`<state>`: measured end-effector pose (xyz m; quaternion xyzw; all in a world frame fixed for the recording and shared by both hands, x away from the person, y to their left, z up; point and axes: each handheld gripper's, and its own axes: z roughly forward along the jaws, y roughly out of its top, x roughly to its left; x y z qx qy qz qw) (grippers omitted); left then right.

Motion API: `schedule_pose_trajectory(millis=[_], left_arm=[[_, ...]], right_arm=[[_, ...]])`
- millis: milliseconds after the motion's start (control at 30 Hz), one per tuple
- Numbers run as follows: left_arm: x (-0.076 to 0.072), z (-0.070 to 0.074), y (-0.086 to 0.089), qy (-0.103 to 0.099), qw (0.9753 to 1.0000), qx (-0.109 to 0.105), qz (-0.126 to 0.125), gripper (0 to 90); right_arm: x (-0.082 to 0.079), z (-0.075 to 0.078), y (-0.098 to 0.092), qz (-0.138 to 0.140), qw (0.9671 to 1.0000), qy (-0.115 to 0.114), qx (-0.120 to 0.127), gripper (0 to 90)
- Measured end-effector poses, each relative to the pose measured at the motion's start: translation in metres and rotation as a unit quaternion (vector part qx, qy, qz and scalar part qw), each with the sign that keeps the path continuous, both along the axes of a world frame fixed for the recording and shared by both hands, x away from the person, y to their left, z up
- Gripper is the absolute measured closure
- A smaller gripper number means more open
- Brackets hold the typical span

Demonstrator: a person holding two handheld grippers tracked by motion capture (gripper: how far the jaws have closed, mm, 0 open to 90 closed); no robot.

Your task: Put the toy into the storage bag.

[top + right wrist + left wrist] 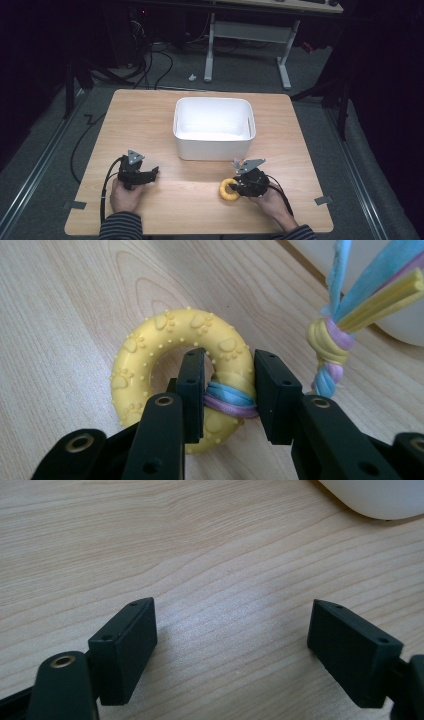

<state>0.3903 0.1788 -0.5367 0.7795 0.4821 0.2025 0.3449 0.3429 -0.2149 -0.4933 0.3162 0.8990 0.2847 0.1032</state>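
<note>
A yellow rubber ring toy (150, 347) with paw prints lies on the wooden table (150, 115), also seen as the ring toy (228, 190) in the high view. A blue, purple and yellow rope (332, 347) is tied round it and knotted to one side. My right gripper (229, 390) is shut on the ring toy where the rope wraps it; in the high view the right gripper (235, 187) sits at the front right. My left gripper (230, 645) stands open over bare wood at the front left, the left gripper (152, 174) holding nothing.
A white plastic bin (214, 127) stands mid-table, just beyond both grippers; its corner (375, 497) shows in the left gripper view. Bare wood lies between the two hands. Cables and a desk frame (247, 45) are on the floor behind the table.
</note>
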Motion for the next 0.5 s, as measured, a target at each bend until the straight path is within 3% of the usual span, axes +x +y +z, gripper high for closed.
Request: schedule_pose_trajectory(millis=[200, 500], left_arm=[[0.0, 0.0, 0.0, 0.0, 1.0, 0.001, 0.001, 20.2], [-0.001, 0.0, 0.0, 0.0, 1.0, 0.001, 0.001, 20.2]], right_arm=[[-0.002, 0.01, -0.01, -0.009, 0.9999, -0.013, 0.0, 67.7], [-0.005, 0.023, -0.031, -0.034, 0.9989, -0.021, 0.025, 67.7]])
